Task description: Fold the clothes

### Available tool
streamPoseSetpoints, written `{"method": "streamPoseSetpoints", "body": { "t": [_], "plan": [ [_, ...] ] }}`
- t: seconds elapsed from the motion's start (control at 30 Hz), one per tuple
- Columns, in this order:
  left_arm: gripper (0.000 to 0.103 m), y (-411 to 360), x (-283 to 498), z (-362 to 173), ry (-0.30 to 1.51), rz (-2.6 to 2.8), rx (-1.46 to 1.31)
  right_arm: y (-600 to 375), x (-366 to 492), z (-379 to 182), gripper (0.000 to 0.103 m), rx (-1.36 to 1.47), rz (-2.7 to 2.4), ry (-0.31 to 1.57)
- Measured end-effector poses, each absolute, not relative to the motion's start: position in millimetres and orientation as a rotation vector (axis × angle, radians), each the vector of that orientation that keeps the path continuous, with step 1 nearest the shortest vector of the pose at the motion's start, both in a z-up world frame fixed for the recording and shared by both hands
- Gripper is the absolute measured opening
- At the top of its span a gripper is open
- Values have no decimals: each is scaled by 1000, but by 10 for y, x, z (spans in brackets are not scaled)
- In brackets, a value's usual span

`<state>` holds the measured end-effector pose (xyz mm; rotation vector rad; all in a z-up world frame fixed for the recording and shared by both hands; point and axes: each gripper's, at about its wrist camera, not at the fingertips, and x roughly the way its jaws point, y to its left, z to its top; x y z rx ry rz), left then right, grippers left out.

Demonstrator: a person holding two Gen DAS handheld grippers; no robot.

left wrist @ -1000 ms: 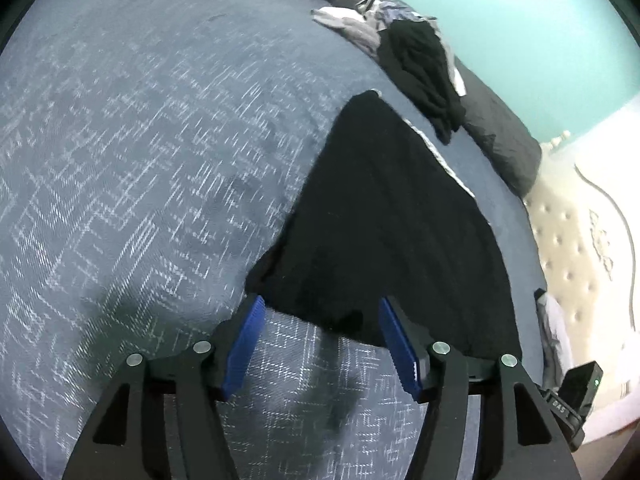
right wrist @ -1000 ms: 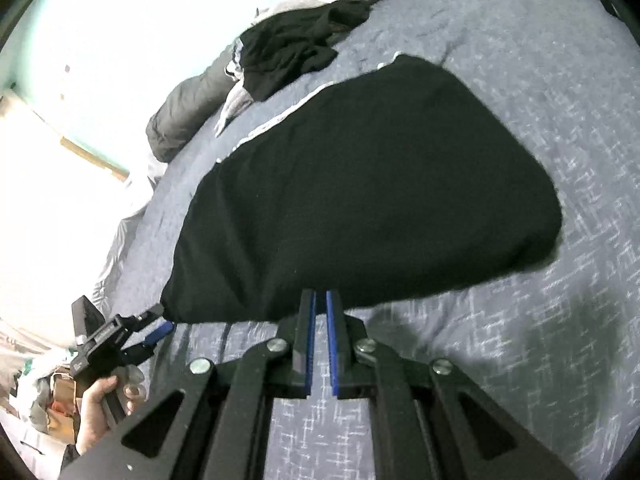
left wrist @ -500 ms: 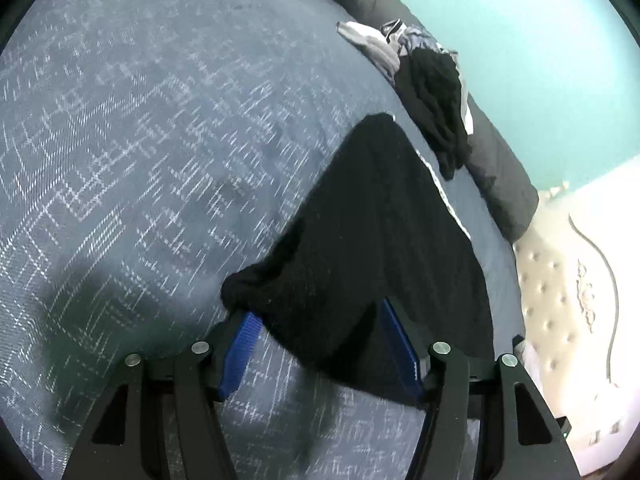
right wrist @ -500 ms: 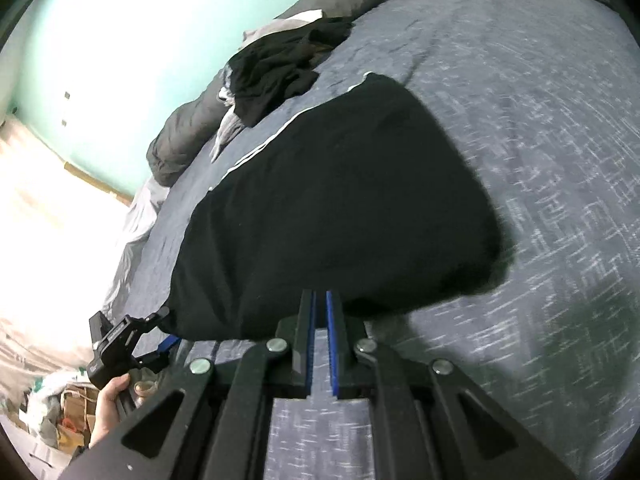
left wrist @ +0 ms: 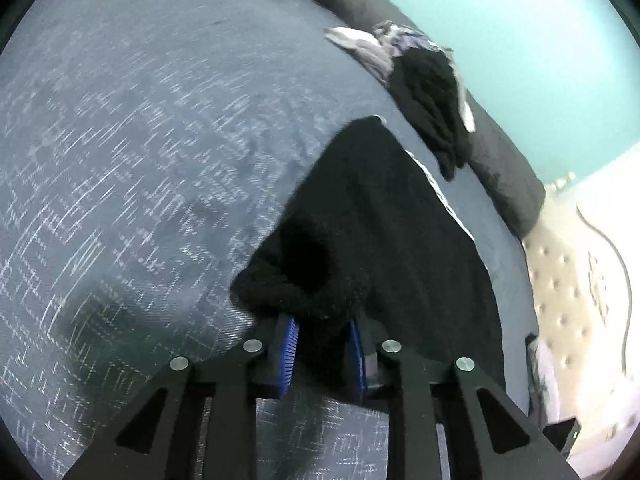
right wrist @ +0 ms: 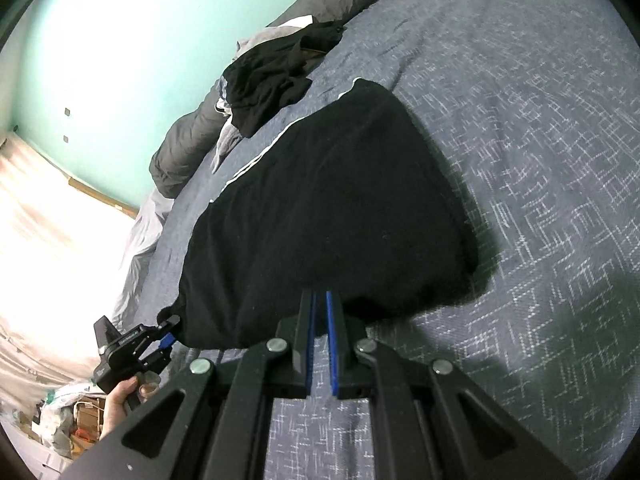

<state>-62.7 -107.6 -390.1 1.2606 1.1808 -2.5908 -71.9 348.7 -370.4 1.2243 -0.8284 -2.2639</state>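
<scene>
Two grippers work one black garment (right wrist: 328, 208), spread on the blue-grey bed (right wrist: 540, 128), its near hem lifted.

Left side: left gripper (left wrist: 324, 344), jaws closed on a bunched near-left corner of the cloth; the fabric humps up thick between the blue pads. From the right wrist view the same gripper (right wrist: 166, 330) shows small at the garment's left corner, a hand (right wrist: 120, 400) on its grip.

Middle: garment body lies flat, running far toward a white-striped edge (right wrist: 256, 164). Judged soft, limp, light, a matte knit that should not slip; it sags wherever unsupported, so hold at corners or hem, not mid-panel.

Right side: right gripper (right wrist: 320, 312), jaws nearly together at the near hem; cloth between them is not visible, so I cannot tell whether it pinches anything. Near-right corner (right wrist: 460, 276) hangs rounded, shadowed below.

Far left: loose clothes pile (right wrist: 272, 76) against a grey bolster (right wrist: 180, 148).
</scene>
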Motion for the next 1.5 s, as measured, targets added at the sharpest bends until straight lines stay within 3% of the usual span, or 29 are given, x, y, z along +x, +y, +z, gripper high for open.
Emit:
{"method": "streamPoseSetpoints", "body": {
  "t": [0.2, 0.27, 0.37, 0.7, 0.9, 1.13, 1.2, 1.33, 1.5],
  "plan": [
    [26, -1071, -632, -3934, 1166, -2600, 1258, 3543, -728, -3712, 5, 1225, -2254, -865],
    [18, -1047, -618, -3879, 1159, -2620, 1243, 3570, -725, -3703, 5, 1221, -2255, -873],
    [12, -957, -586, -3717, 1118, -2680, 1212, 3618, -725, -3693, 5, 1215, -2253, -891],
    [11, 42, -932, -2765, 914, -3042, 1174, 3780, -730, -3664, 5, 1192, -2242, -960],
    [11, 1196, -1280, -2643, 742, -3235, 1353, 3943, -728, -3654, 5, 1181, -2258, -1005],
    [11, 2232, -1407, -3213, 468, -3211, 1797, 4215, -762, -3632, 5, 1154, -2293, -1056],
    [13, 2315, -1380, -3280, 450, -3194, 1828, 4275, -771, -3627, 5, 1146, -2298, -1070],
    [35, 2236, -1377, -3133, 569, -3212, 1821, 4337, -789, -3650, 5, 1136, -2279, -1106],
    [45, 1990, -1215, -2812, 514, -3276, 1722, 4288, -806, -3589, 6, 1076, -2227, -1129]
  ]
}}
